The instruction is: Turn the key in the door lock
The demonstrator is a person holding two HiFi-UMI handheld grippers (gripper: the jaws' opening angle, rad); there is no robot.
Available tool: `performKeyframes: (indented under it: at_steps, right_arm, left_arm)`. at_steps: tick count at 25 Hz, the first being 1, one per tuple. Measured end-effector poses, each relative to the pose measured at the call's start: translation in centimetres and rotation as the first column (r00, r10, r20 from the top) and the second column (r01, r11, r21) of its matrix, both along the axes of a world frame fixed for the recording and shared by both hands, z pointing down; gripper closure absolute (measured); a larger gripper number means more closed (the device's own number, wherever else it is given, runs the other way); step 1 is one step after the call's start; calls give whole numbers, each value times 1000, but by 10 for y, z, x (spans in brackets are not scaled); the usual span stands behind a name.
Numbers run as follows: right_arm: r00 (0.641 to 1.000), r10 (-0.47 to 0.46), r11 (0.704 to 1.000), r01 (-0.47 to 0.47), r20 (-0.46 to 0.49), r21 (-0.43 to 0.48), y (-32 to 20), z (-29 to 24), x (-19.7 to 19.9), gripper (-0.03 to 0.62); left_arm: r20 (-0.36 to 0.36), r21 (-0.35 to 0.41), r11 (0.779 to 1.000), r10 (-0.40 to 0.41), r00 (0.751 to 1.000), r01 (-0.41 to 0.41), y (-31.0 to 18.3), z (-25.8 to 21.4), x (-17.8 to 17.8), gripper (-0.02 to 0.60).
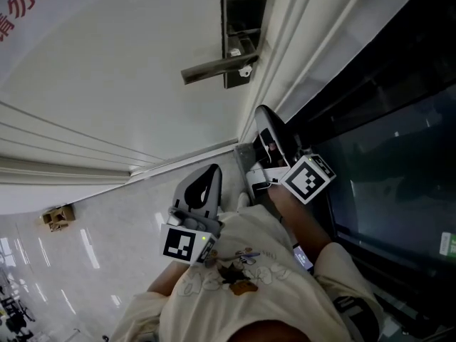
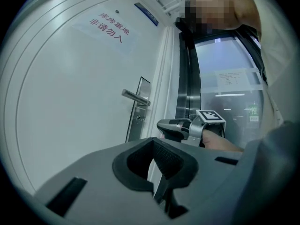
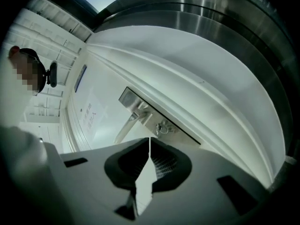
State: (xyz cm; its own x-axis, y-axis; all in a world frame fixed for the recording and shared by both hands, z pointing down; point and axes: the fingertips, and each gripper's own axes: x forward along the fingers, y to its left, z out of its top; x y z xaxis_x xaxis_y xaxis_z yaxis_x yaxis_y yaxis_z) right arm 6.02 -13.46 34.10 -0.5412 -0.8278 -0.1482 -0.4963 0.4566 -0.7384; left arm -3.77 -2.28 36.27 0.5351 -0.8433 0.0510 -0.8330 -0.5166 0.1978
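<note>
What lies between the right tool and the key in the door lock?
Nothing: the right gripper view shows bare air between the grey right tool and the small silver key.

key (image 3: 161, 128) | sm., sticking out of lock plate (image 1: 244, 13) | plate: steel, narrow

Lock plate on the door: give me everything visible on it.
The lock plate is a tall, narrow rectangle of grey brushed metal, fixed flat on the white door close to its edge by the frame. A straight lever handle of the same metal juts from it. Just beside the handle's root a small key sits in the keyhole, seemingly with a ring on it. Nothing touches the plate; the right gripper points towards the key, fingers together, clearly apart from it.
</note>
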Motion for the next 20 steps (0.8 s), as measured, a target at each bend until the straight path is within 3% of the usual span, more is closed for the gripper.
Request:
performKeyframes:
  at_steps: [11, 16, 20]
  right_arm:
    - [982, 14, 996, 2, -188, 84, 66, -6, -2, 586]
    - [931, 58, 989, -5, -362, 147, 88, 2, -9, 588]
    - [891, 107, 981, -23, -440, 193, 95, 6, -11, 588]
  left_arm:
    - [12, -11, 999, 37, 999, -37, -3, 2, 8, 578]
    - [17, -18, 999, 44, 999, -43, 0, 4, 7, 580]
    - [15, -21, 999, 44, 999, -43, 1, 5, 9, 578]
